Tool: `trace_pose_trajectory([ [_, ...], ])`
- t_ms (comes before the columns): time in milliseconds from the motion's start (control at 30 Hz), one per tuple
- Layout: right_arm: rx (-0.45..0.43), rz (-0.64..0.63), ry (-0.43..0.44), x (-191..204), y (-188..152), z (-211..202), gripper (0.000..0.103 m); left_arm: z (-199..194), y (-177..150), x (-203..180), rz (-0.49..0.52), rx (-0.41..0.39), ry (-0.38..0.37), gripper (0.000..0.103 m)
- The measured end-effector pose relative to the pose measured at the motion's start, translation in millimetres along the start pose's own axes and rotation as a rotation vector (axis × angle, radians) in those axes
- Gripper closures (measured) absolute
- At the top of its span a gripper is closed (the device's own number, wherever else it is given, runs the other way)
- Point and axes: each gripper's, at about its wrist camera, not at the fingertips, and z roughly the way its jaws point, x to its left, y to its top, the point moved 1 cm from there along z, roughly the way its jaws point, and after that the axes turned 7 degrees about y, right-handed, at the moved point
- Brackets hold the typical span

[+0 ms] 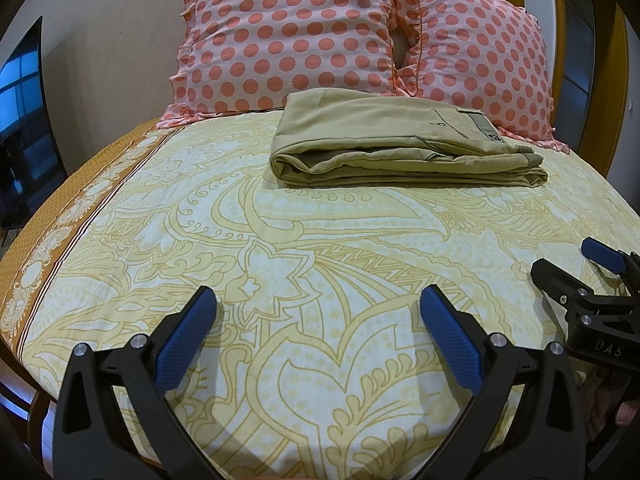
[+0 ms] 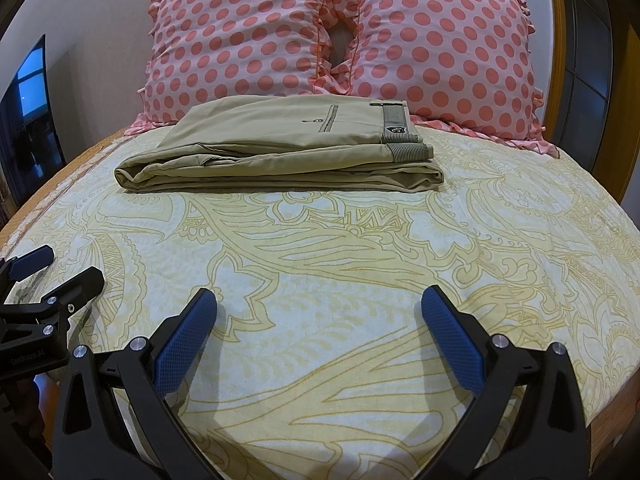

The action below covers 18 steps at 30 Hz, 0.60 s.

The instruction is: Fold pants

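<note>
Pants (image 2: 276,148): matt khaki woven cloth, smooth, ribbed striped lining at the waistband; bedsheet (image 2: 360,264): matt printed cotton-like cloth, slightly wrinkled. Pillows (image 2: 248,40): thin polka-dot fabric with frilled edges, soft sheen; headboard frame (image 2: 554,40) glossy varnished wood. Left gripper (image 1: 318,300) and right gripper (image 2: 319,300): matt black plastic arms, shiny metal pins, blue pads (image 2: 186,344) with rough knurled rubbery texture.
</note>
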Motion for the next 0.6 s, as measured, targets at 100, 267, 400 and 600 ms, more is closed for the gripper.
trace_pose_trajectory([
  [100, -0.001, 0.0, 0.0, 0.0, -0.1, 0.0, 0.001, 0.0, 0.0, -0.1, 0.0, 0.0, 0.0, 0.002],
  [267, -0.001, 0.0, 0.0, 0.2, 0.0, 0.1, 0.001, 0.4, -0.2, 0.4, -0.002, 0.001, 0.003, 0.002],
  [400, -0.001, 0.0, 0.0, 0.4, 0.0, 0.2, 0.001, 1.5, 0.8, 1.2, -0.002, -0.002, 0.003, 0.002],
  [600, -0.001, 0.0, -0.001, 0.3, 0.0, 0.4, 0.001, 1.9, 1.2, 1.3, 0.0, -0.013, 0.006, 0.002],
])
